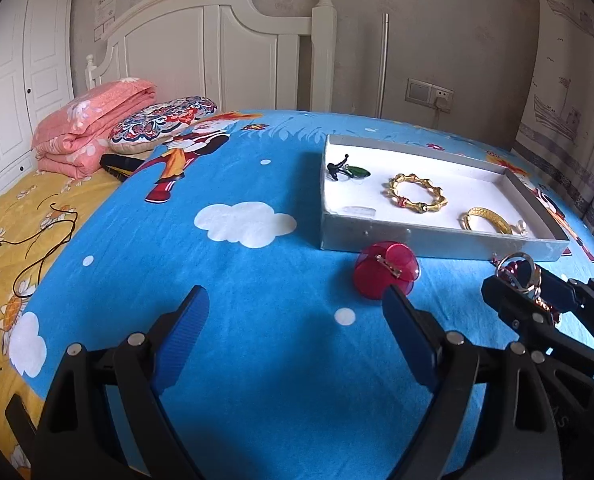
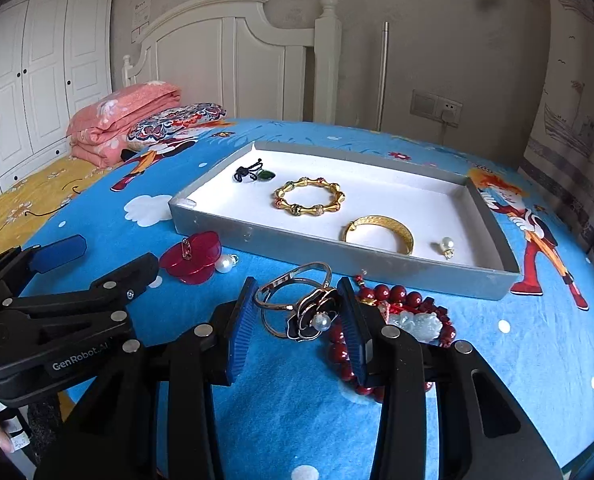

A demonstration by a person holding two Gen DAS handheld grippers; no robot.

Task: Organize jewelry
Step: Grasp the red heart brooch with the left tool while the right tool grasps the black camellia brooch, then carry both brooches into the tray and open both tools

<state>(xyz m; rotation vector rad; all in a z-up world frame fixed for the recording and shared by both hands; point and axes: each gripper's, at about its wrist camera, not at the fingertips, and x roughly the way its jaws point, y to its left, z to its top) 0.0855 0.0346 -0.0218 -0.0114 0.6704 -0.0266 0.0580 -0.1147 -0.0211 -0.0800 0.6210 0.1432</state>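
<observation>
Right claw closing on flower brooch beside the tray

Left wrist view: left claw [image 1: 293, 334] stands wide and empty over the bed [image 1: 257, 280]; the red disc brooch [image 1: 387, 271] lies just before the tray [image 1: 437, 242], near its front wall.
Right wrist view: right claw [image 2: 297, 320] is narrowed around the flower brooch [image 2: 311, 316], pad contact unclear. Risk: thin rings may slip sideways, or the right pad may snag the red bead bracelet [image 2: 397, 296].

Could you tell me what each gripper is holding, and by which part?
The right gripper grips the black flower brooch with a pearl by its flower and metal loops. The left gripper holds nothing.
</observation>
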